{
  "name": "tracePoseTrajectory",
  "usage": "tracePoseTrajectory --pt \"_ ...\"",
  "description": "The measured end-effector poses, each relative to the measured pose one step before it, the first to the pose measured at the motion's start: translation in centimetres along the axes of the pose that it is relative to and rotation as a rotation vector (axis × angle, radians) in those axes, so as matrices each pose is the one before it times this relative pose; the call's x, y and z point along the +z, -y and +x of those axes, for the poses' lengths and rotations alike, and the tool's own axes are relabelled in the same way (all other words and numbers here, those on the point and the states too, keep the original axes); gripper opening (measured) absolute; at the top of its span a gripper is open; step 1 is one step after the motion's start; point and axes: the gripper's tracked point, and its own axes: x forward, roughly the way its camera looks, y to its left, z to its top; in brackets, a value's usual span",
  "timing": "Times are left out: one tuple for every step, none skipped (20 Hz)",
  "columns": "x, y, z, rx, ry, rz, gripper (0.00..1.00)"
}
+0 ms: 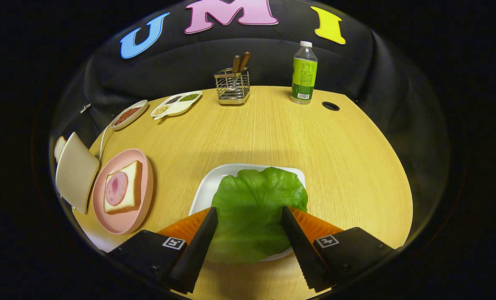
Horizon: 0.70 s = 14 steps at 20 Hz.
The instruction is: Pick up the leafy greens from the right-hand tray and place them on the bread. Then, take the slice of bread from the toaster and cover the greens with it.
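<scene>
between the 2 fingers, the leafy greens lie draped over the white tray, near edge overhanging the rim. gripper is spread wide, straddling the leaf, holding nothing. judged light, limp, easily torn; best pinched at a raised fold near the centre. off to the left, bread with a ham slice waits on the pink plate, toaster just beside it.

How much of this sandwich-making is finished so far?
Nothing is finished yet. The leafy greens lie on their white tray, with the gripper open, its fingers on either side of them. Still to do: carry them onto the bread on the pink plate, then cover them with the slice from the toaster.
</scene>
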Motion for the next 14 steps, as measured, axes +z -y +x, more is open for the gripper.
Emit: tracePoseTrajectory --pt "-0.211 0.113 0.17 -0.01206 0.00082 -0.01918 0.97" --pt "-0.014 -0.009 -0.146 0.00032 0.00244 -0.01985 0.93" --pt "-0.053 -0.076 0.035 0.00101 0.00008 -0.00942 0.91" --pt "0.09 -0.196 -0.011 0.01007 0.00217 0.0015 0.89" --pt "-0.092 -0.074 0.13 0.00193 -0.00452 0.00153 0.88" --pt "0.093 -0.02 0.028 -0.00044 0.00072 -0.00339 0.76" --pt "-0.111 -0.042 0.146 -0.00068 -0.00814 -0.00679 0.75" --pt "0.121 -0.368 0.005 0.02098 -0.00288 -0.00548 0.75" --pt "-0.181 0.02 0.07 -0.0064 -0.00923 0.0021 0.73" --pt "0.002 -0.058 -0.007 -0.00024 -0.00448 -0.00276 0.43" --pt "-0.09 -0.061 -0.075 0.00553 -0.00936 -0.01237 0.43" --pt "-0.047 -0.035 -0.121 0.01044 -0.00849 -0.00542 0.43" --pt "-0.146 0.188 -0.047 -0.00742 -0.00921 0.02705 0.41" --pt "0.1 -0.064 0.009 -0.00026 -0.00273 0.01738 0.19"
